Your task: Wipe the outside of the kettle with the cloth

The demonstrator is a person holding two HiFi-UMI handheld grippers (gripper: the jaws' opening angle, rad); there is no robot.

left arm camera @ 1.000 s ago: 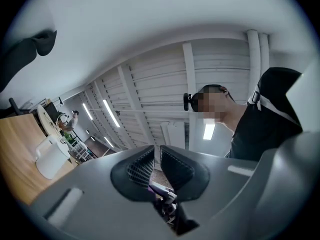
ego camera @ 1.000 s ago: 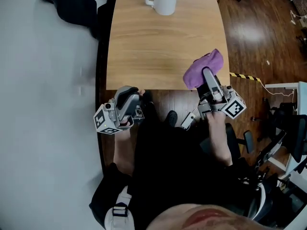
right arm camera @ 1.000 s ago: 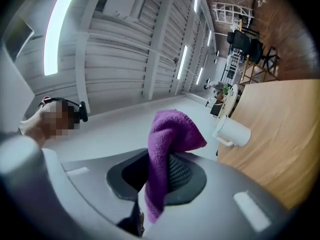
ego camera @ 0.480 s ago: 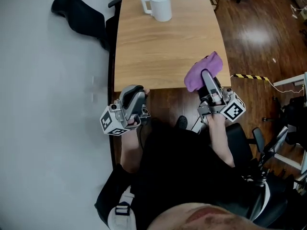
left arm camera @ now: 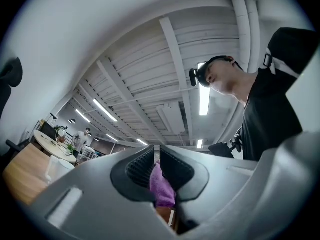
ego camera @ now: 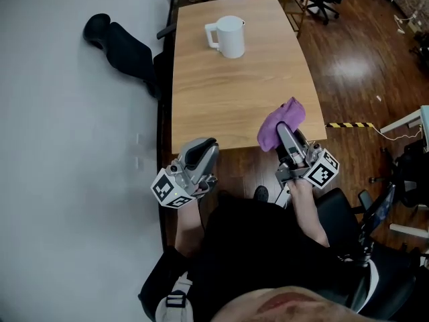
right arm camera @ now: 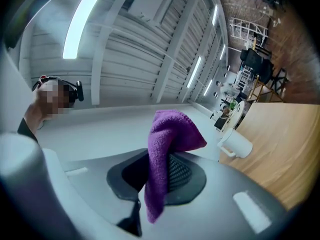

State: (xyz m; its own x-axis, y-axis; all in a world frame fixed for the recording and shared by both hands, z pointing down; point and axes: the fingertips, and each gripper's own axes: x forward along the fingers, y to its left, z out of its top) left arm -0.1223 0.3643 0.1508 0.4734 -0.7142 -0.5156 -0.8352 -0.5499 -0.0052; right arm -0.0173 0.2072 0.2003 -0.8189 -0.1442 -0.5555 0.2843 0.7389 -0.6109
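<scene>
The white kettle stood upright at the far end of the wooden table, handle turned to the left, untouched and well apart from both tools. At the table's near edge, far from the kettle, the right gripper was clamped on a bunched purple cloth, most of it standing above the jaws and a tail hanging below. Further left along that near edge, the left gripper had its jaws pressed together on nothing.

Wiping appeared not yet begun. The likely hazard lay in the kettle itself: pushed by the cloth with nothing steadying it, it could slide or tip toward the far edge. The cloth, pinched only along a fold, might also drag free against the kettle's side.

No brand or label could be read on the kettle or cloth; each marker cube bore only black-and-white squares.
</scene>
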